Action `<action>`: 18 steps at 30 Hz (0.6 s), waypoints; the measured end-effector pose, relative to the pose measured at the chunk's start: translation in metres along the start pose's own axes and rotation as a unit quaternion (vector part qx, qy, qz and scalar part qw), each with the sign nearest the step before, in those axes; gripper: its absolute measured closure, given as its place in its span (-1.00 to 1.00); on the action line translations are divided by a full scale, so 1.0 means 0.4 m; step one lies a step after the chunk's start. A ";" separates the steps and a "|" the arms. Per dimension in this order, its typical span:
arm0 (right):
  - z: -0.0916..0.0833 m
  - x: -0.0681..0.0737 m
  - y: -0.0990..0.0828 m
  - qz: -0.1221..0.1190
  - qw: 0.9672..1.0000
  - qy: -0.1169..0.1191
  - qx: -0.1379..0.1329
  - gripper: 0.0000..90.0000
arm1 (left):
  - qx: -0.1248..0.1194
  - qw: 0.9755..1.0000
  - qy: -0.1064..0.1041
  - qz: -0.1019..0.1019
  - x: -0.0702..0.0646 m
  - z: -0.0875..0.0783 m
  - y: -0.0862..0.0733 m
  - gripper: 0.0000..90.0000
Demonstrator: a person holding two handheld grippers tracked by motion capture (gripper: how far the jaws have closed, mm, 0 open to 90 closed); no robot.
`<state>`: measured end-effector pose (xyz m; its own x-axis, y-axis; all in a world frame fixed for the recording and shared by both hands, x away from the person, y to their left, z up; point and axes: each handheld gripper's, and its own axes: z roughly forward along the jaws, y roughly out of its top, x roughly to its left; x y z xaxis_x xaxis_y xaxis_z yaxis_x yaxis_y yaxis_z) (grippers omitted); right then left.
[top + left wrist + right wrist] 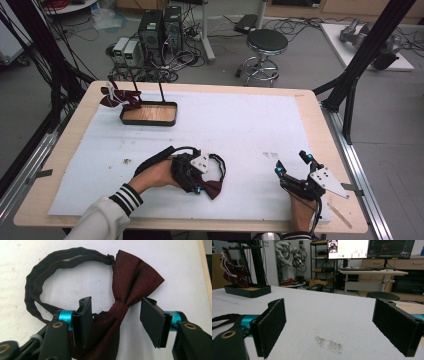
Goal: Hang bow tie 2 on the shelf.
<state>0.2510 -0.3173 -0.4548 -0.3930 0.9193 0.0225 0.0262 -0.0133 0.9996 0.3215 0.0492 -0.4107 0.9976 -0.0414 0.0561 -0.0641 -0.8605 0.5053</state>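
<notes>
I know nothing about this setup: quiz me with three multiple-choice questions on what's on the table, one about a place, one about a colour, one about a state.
1. Where is the bow tie lying?
A. in the tray
B. between the left tongs' pads
C. under the right tongs

2. What colour is the bow tie?
A. dark red
B. yellow
C. green

3. How do the right tongs stand?
A. clamped on a strap
B. shut and empty
C. open and empty

Answers:
1 B, the left gripper view shows its knot between the pads of the left tongs, on the white table cover.
2 A, the cloth is maroon.
3 C, the right gripper view shows the pads wide apart with bare cover between them.
</notes>
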 end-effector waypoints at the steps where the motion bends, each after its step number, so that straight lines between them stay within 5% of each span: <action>1: 0.000 -0.001 0.000 -0.001 1.000 -0.001 -0.001 -0.76 | 0.002 1.000 0.001 0.004 -0.001 0.002 0.000 0.02; 7: 0.000 -0.001 0.000 -0.001 1.000 -0.001 -0.002 -0.76 | 0.016 1.000 0.007 0.015 -0.001 0.009 0.005 0.11; 18: -0.001 -0.001 0.000 0.001 1.000 -0.001 -0.002 -0.76 | 0.024 1.000 0.012 0.000 -0.001 0.008 0.005 0.45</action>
<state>0.2509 -0.3176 -0.4548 -0.3915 0.9198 0.0245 0.0236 -0.0165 0.9996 0.3209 0.0458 -0.4123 0.9966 -0.0297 0.0765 -0.0619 -0.8842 0.4629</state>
